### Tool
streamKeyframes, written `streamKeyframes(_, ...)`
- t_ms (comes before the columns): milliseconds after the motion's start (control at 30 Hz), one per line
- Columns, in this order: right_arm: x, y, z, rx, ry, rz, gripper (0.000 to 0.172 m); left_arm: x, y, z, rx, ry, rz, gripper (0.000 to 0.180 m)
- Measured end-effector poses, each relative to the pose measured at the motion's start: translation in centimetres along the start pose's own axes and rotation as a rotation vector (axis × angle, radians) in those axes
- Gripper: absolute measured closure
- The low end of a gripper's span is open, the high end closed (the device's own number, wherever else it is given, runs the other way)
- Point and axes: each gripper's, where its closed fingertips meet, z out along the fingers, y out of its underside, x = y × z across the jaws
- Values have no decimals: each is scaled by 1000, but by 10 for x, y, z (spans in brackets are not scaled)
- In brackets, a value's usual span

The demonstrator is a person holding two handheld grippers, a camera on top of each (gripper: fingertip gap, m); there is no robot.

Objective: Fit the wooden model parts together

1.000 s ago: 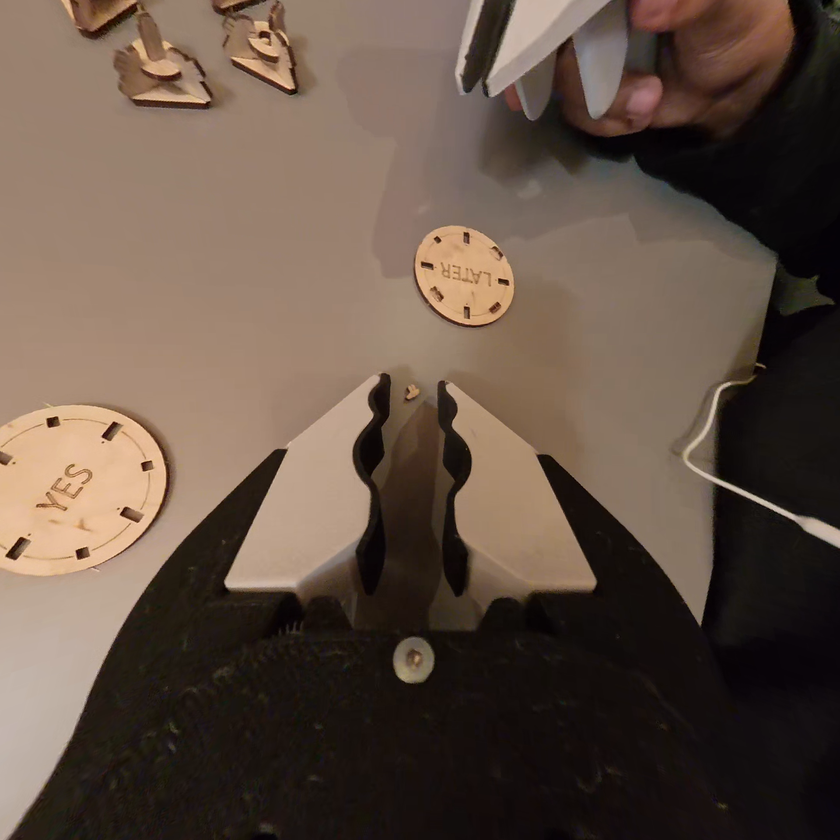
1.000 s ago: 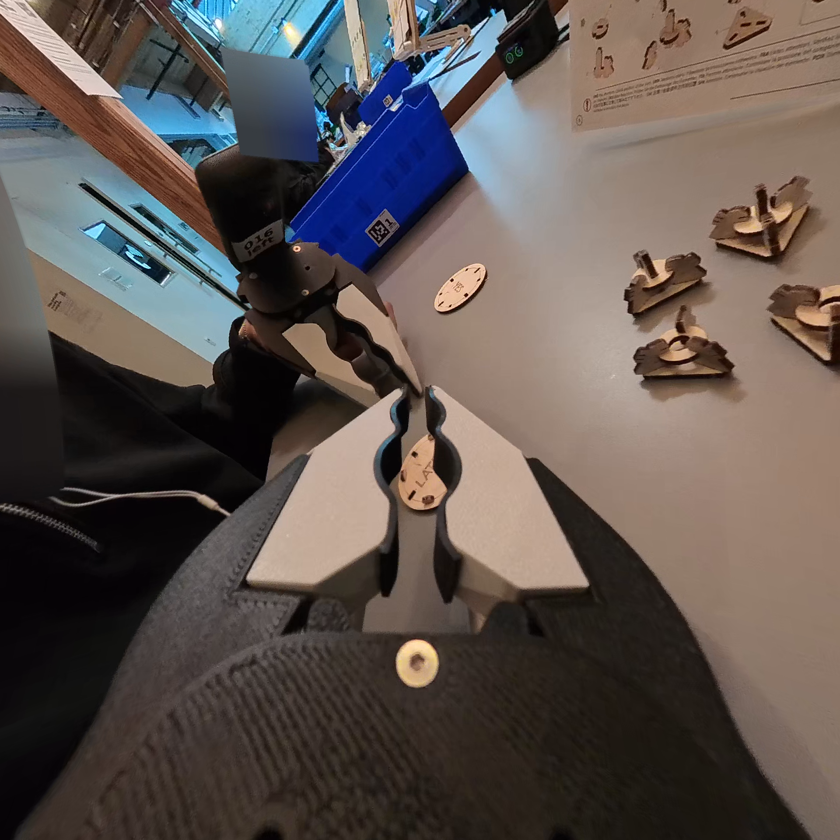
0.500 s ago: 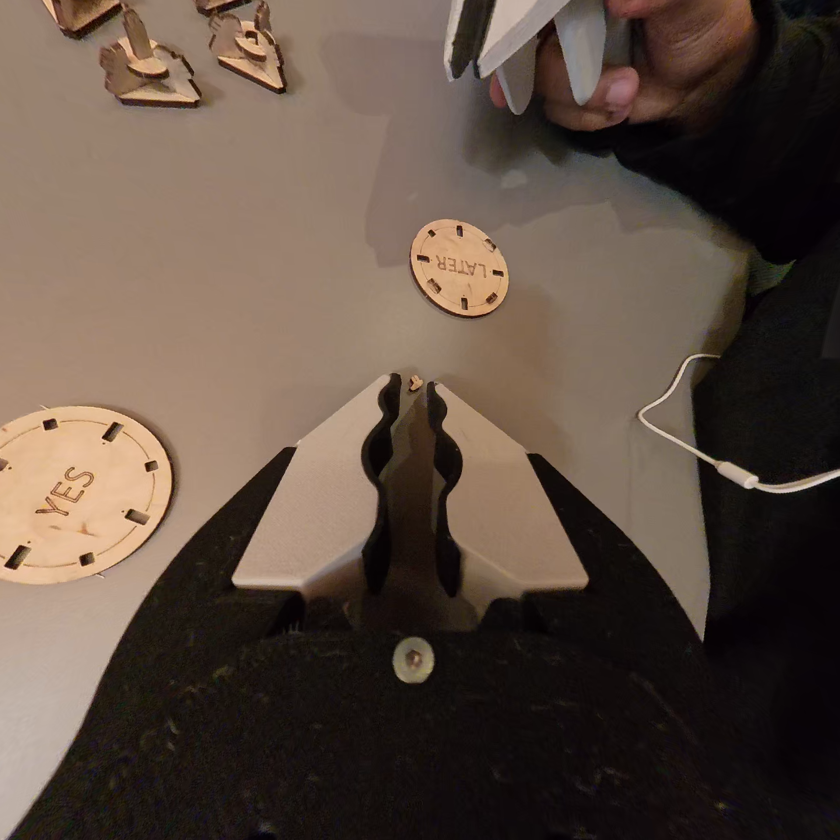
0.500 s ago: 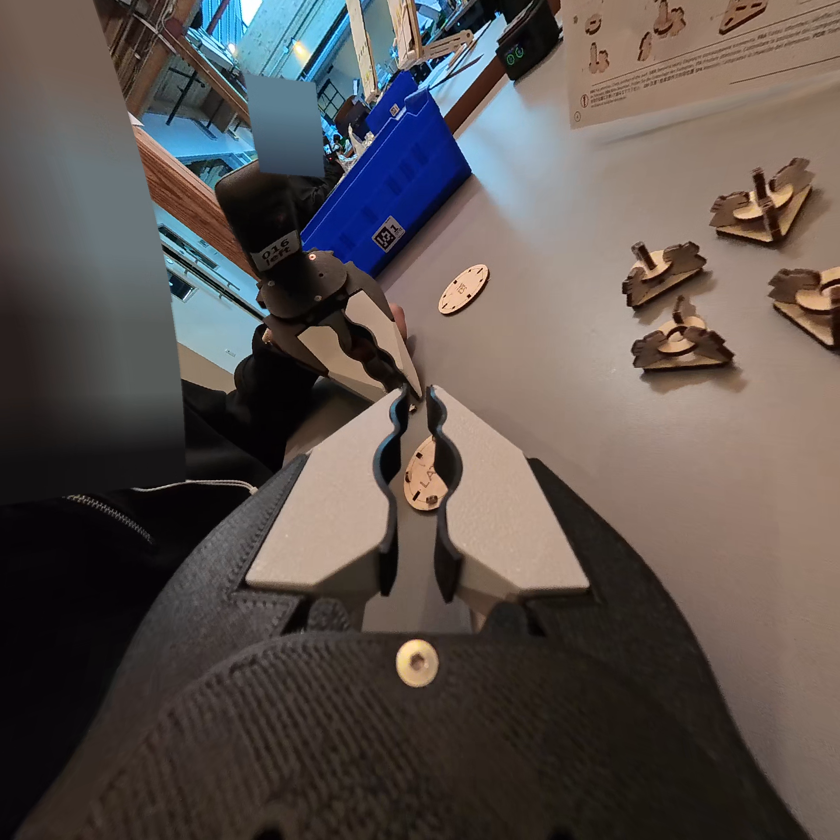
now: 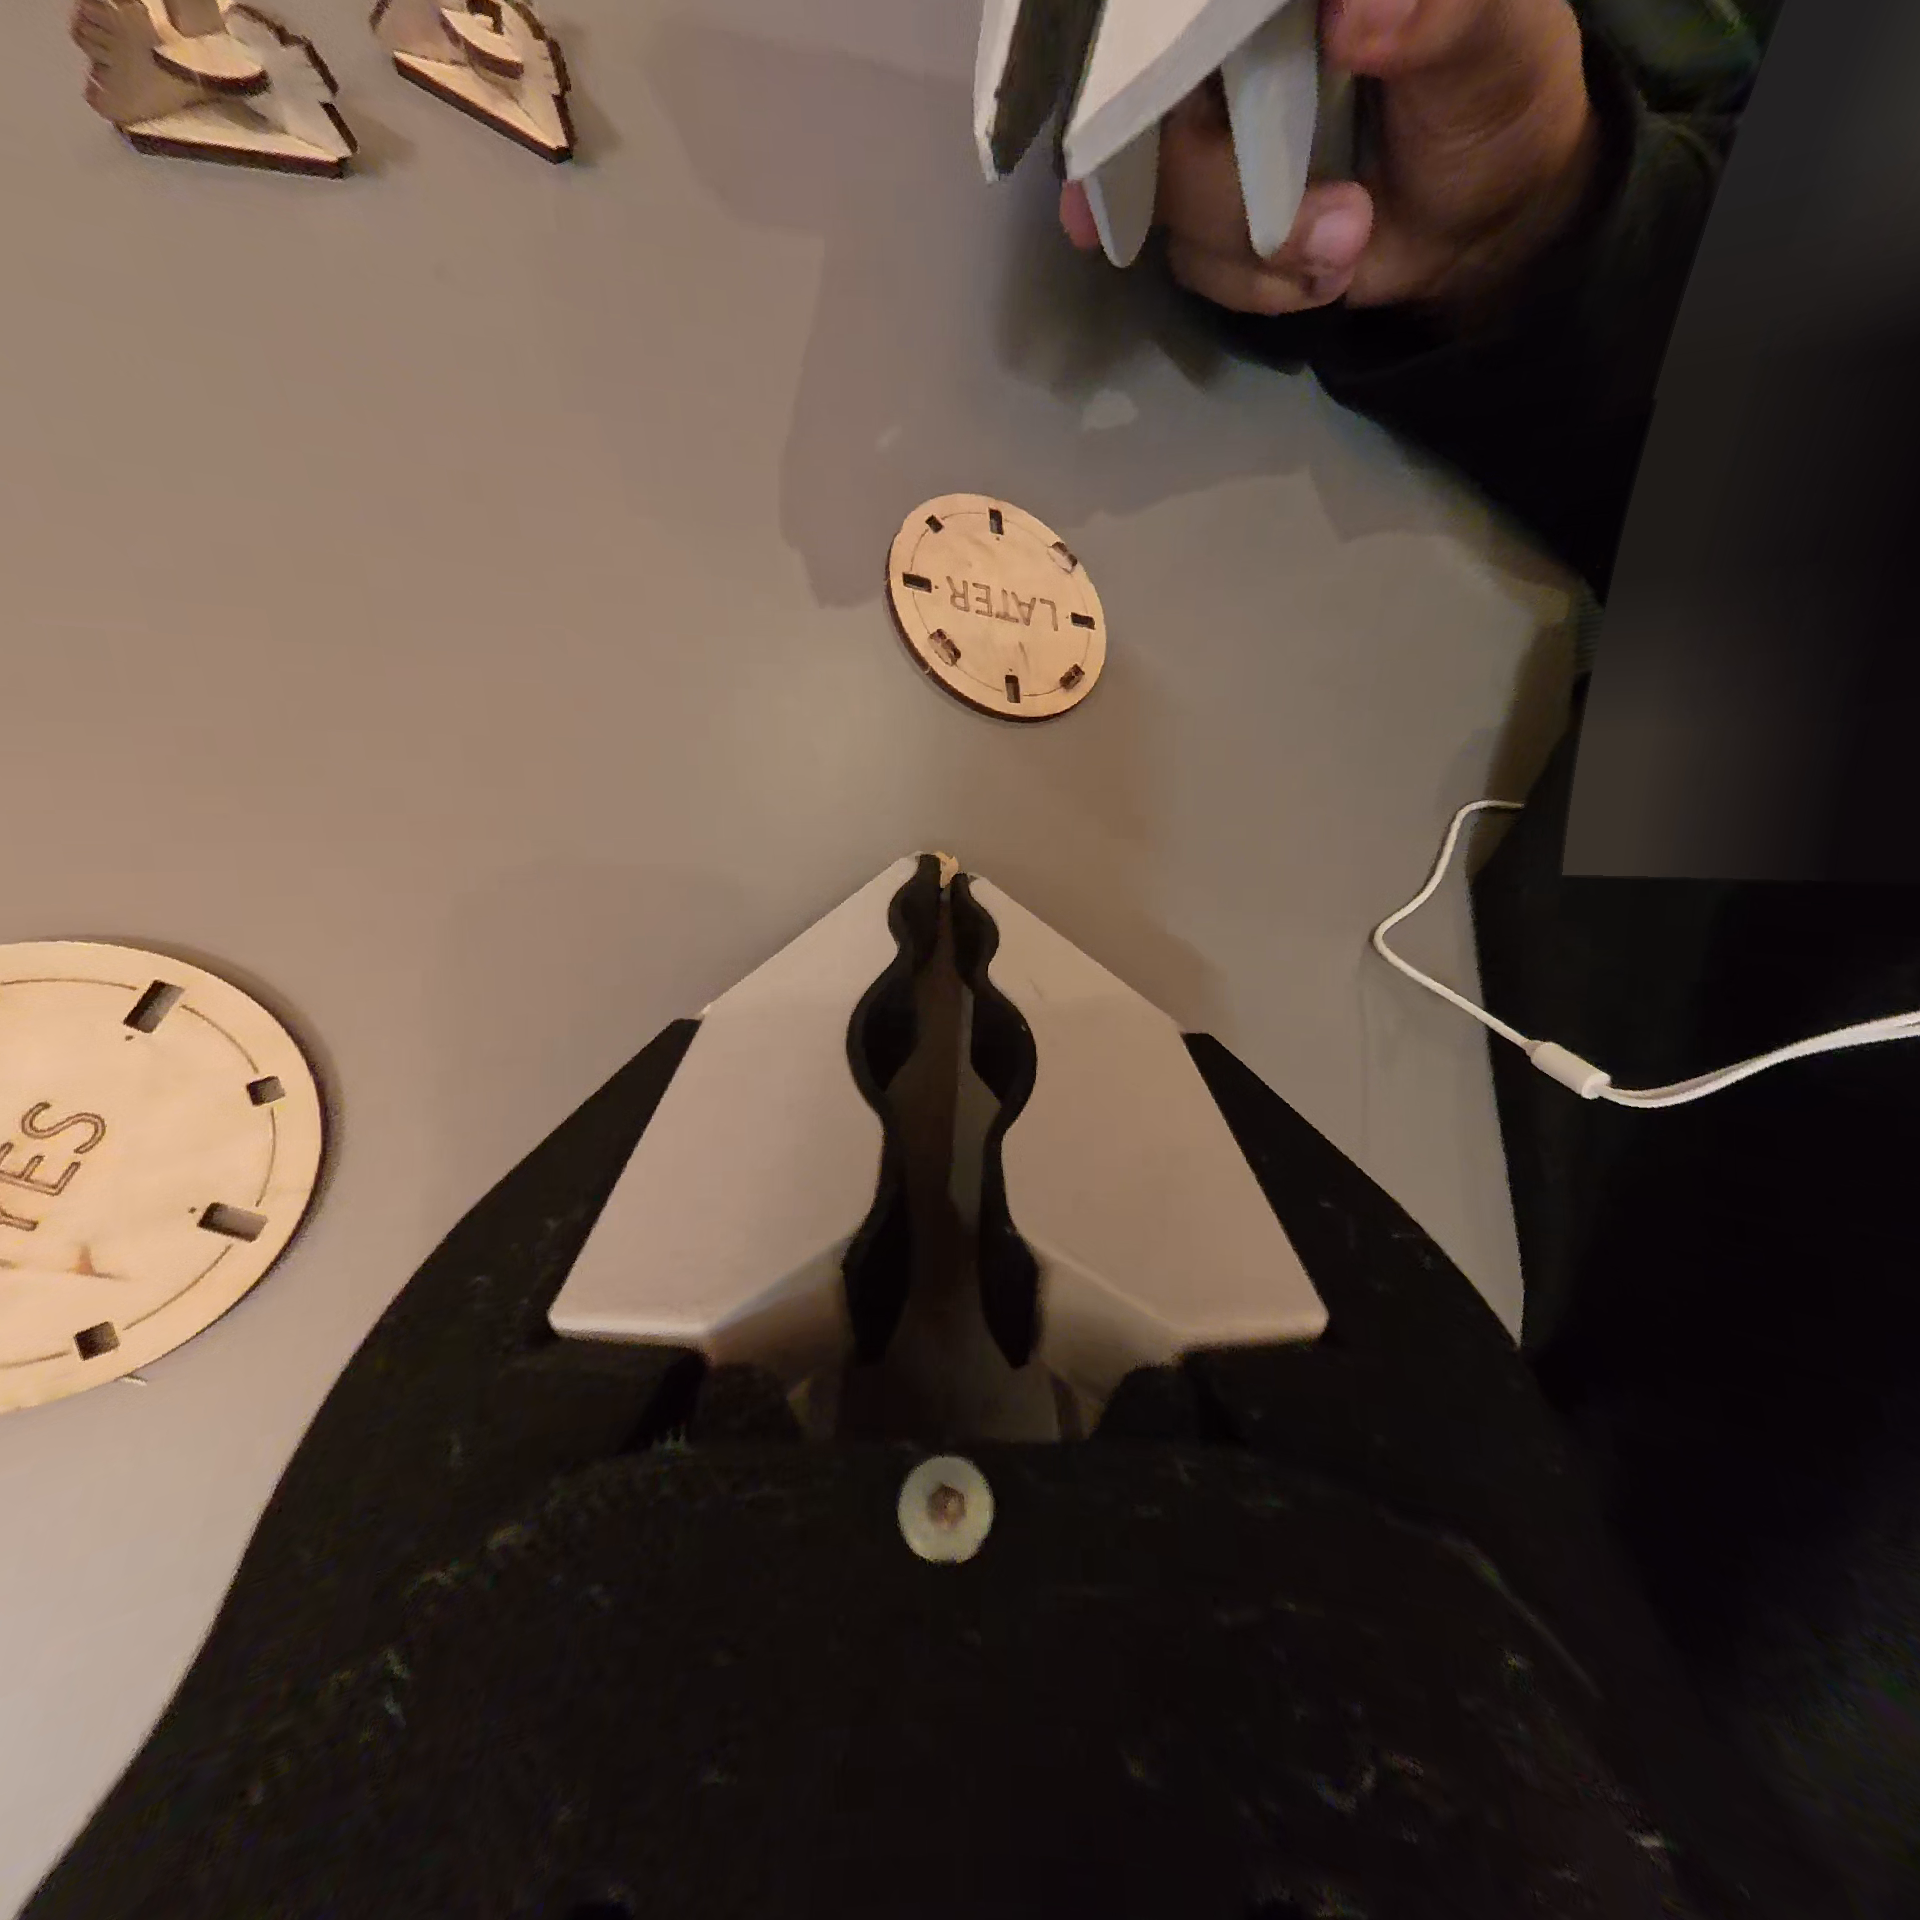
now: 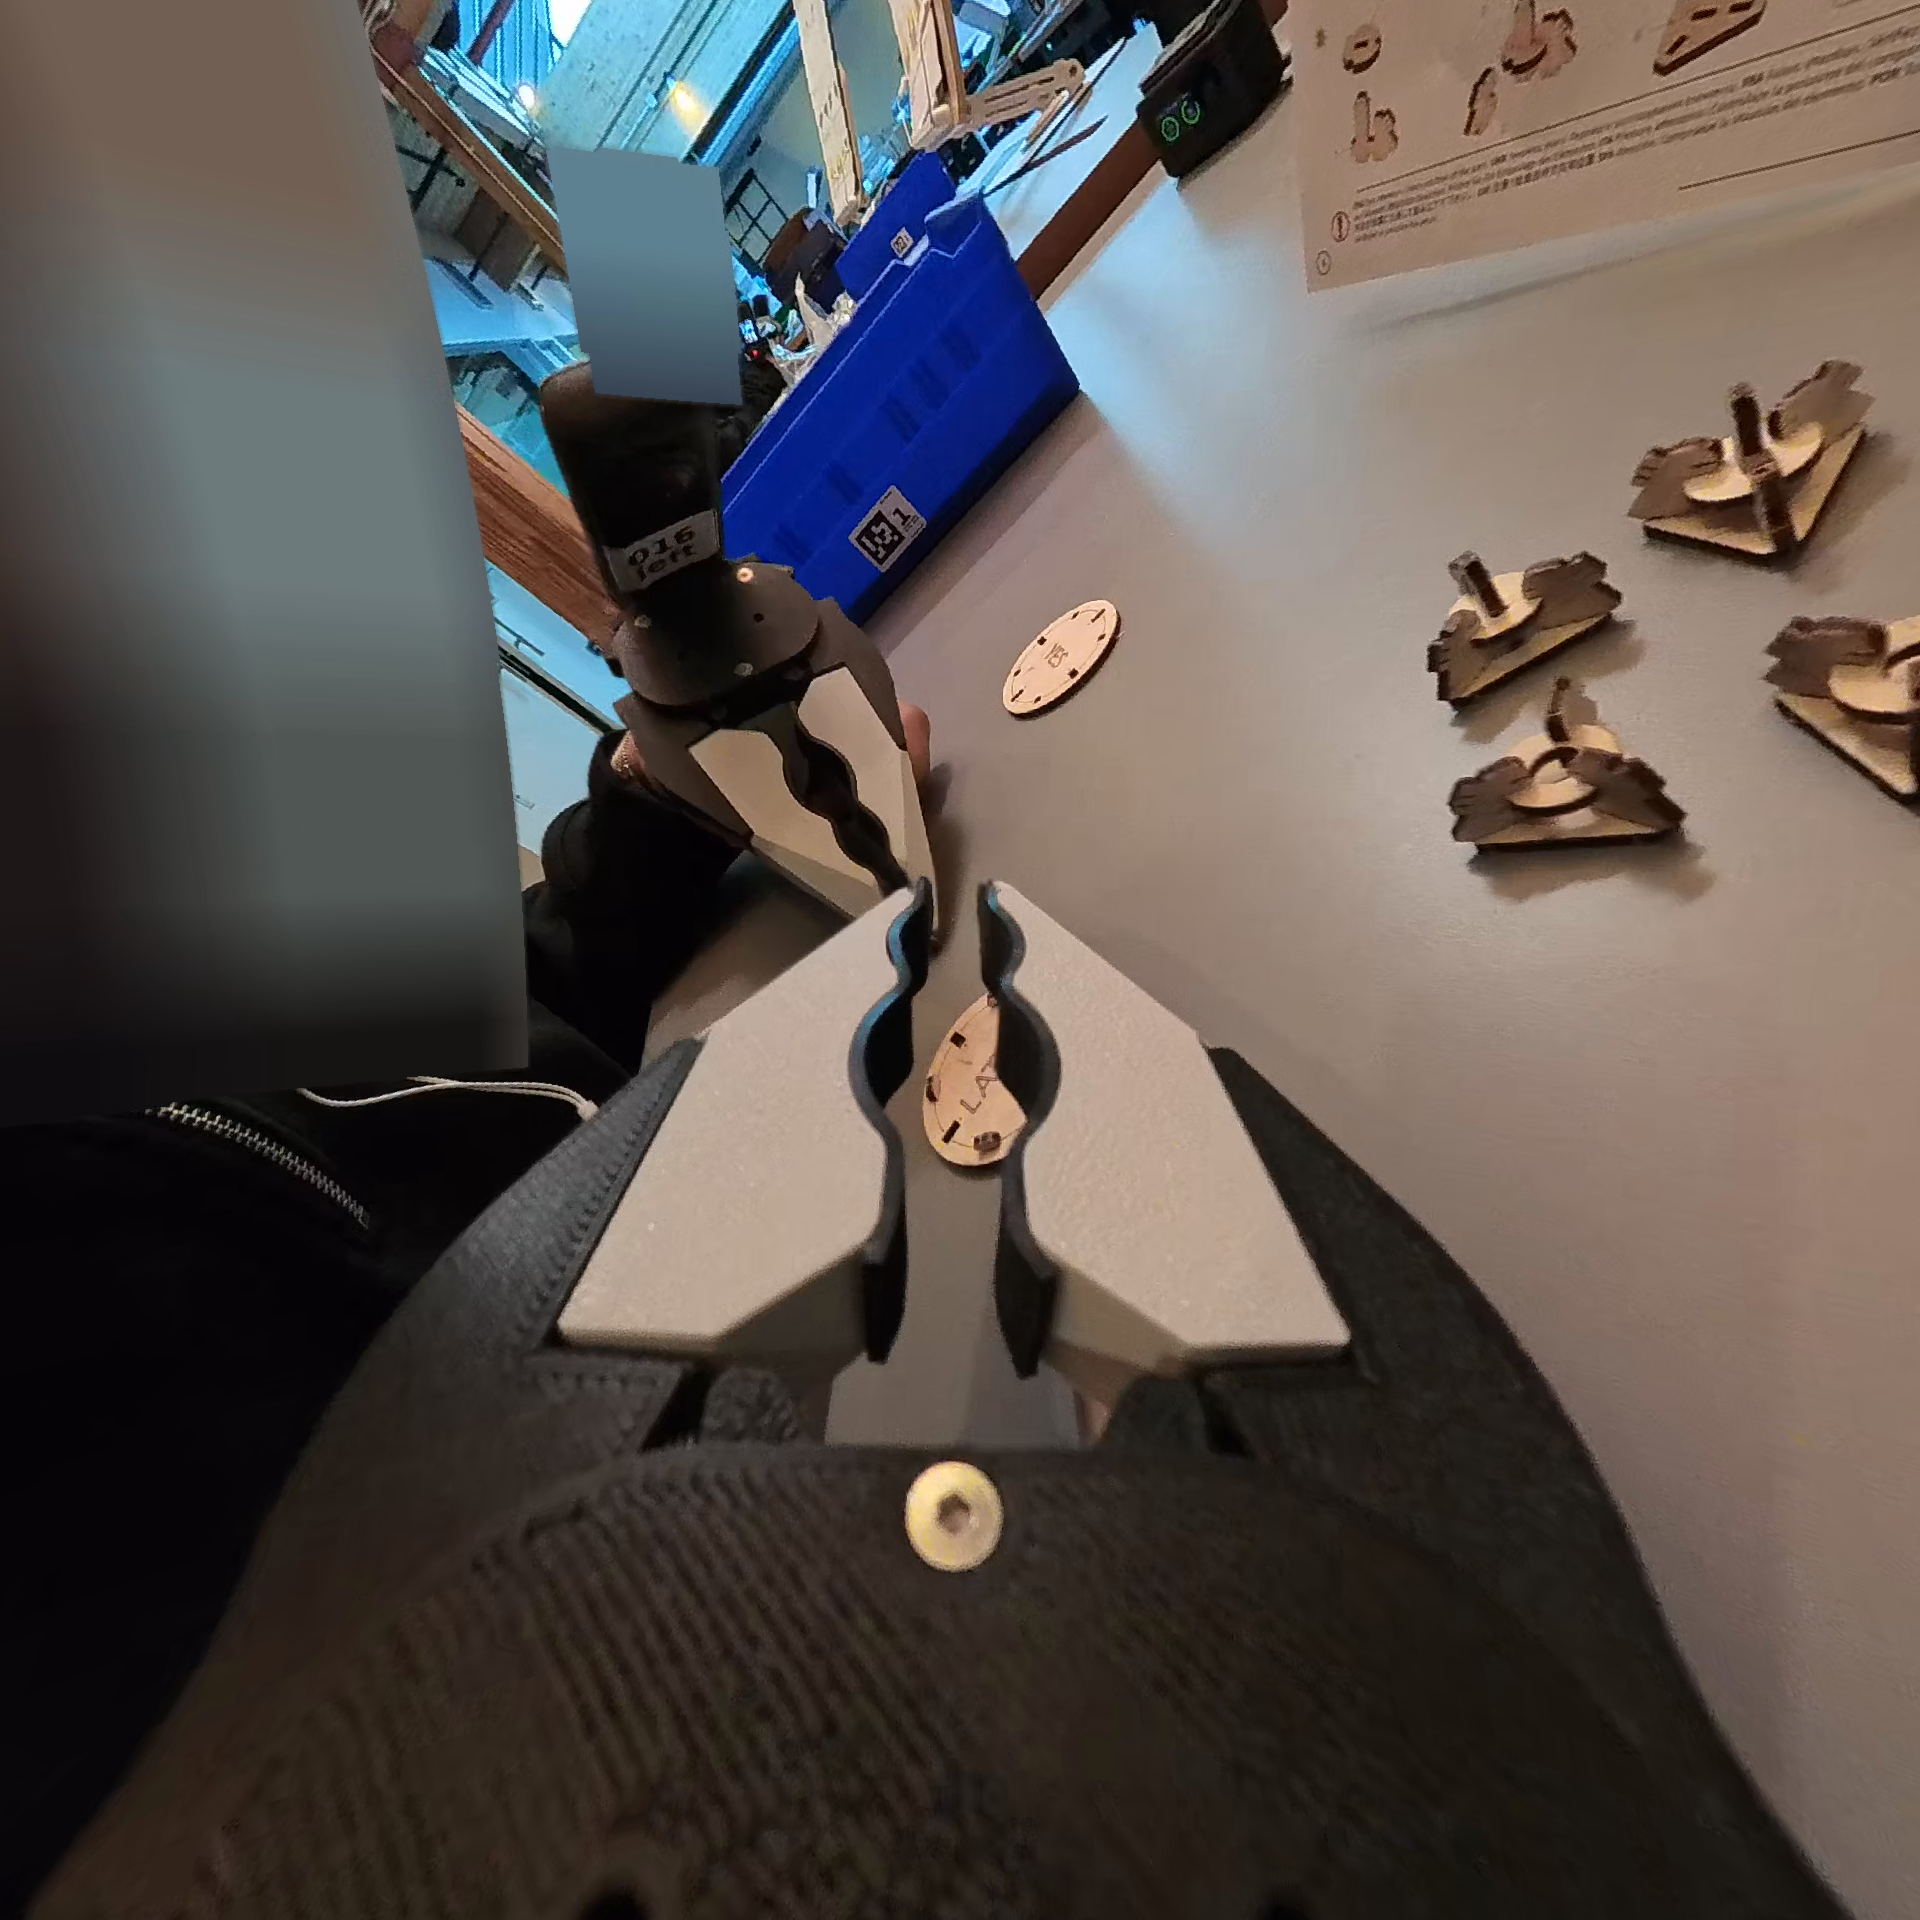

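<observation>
One tiny pale wooden chip (image 5: 943, 860) is sitting right at the tip of the left gripper (image 5: 941, 871), whose black wavy pads are pressing almost together on it, so it is being pinched at the very end of the fingers, low over the grey table (image 5: 520, 520), probably because so small a piece offers nothing else to grip. Whether it is clear of the surface I cannot tell.

Just ahead of that tip, a small wooden disc (image 5: 995, 608) with slots around its rim is lying flat, engraved face up, apart from both tools. A larger slotted disc (image 5: 135, 1164) is lying flat well off to the left.

Above the small disc, the right gripper (image 6: 954, 904) is hanging in a hand (image 5: 1434, 177), its fingers standing slightly apart with nothing between them; the disc is only showing through the gap from below. It seems to be waiting clear of the work.

Farther out, several triangular wooden assemblies (image 6: 1558, 790) with upright pegs are standing in a group, likely set aside as finished units. A printed instruction sheet (image 6: 1600, 135), a blue crate (image 6: 894, 416) and a white cable (image 5: 1507, 1029) at the table's edge are lying beyond.
</observation>
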Motion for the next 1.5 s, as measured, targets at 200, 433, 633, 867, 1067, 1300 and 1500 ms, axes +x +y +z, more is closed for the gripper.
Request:
streamKeyframes(200, -4, 4, 7, -32, 103, -196, 160, 0, -22, -4, 135, 31, -85, 180)
streamKeyframes(433, -9, 13, 22, -104, 333, -683, 154, 13, -59, 3, 337, 156, -340, 180)
streamKeyframes(633, -23, 13, 28, -109, 421, -926, 155, 23, -73, 1, 427, 244, -413, 180)
streamKeyframes(867, -30, 13, 28, -112, 443, -1017, 158, 25, -75, -2, 449, 271, -422, 180)
streamKeyframes(1067, -29, 17, 30, -122, 427, -1029, 165, 35, -77, -3, 444, 356, -427, 179)
streamKeyframes(1300, -30, 16, 31, -107, 418, -1025, 165, 34, -76, -4, 445, 356, -431, 179)
streamKeyframes(1500, -31, 14, 30, -95, 426, -1041, 162, 34, -76, -4, 444, 359, -436, 179)
